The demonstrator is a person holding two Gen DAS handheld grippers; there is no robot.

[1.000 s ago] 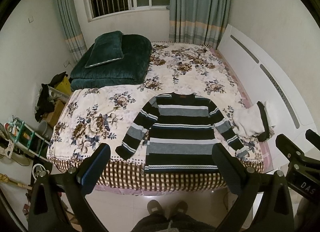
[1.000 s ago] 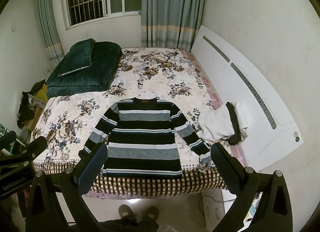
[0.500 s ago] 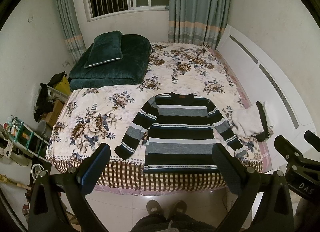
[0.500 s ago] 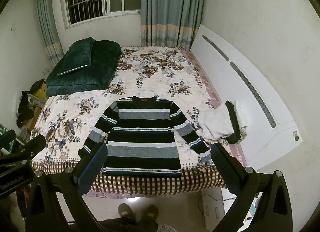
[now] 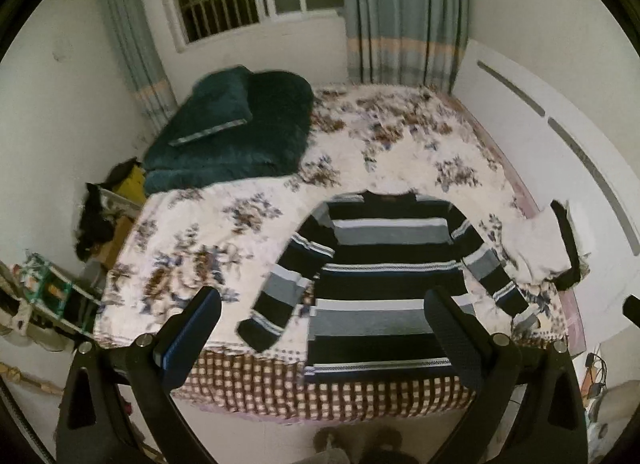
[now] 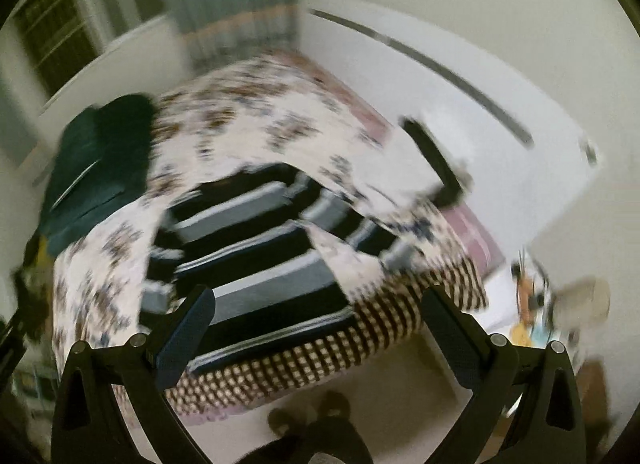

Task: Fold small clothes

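At the bed's (image 5: 132, 264) far left corner sits a folded dark green quilt (image 5: 240, 136) with a pillow on top. Your left gripper (image 5: 320, 328) hangs above the near edge with its jaws spread wide and nothing between them. The striped sweater (image 5: 384, 272) lies flat on the floral sheet near that near edge, hem toward you, collar away, sleeves angled outward. A pile of white and black clothes (image 5: 548, 248) rests by the right edge, just beside the right sleeve. Your right gripper (image 6: 316, 324) is also wide open and empty, over the sweater's hem; its view is heavily blurred and tilted.
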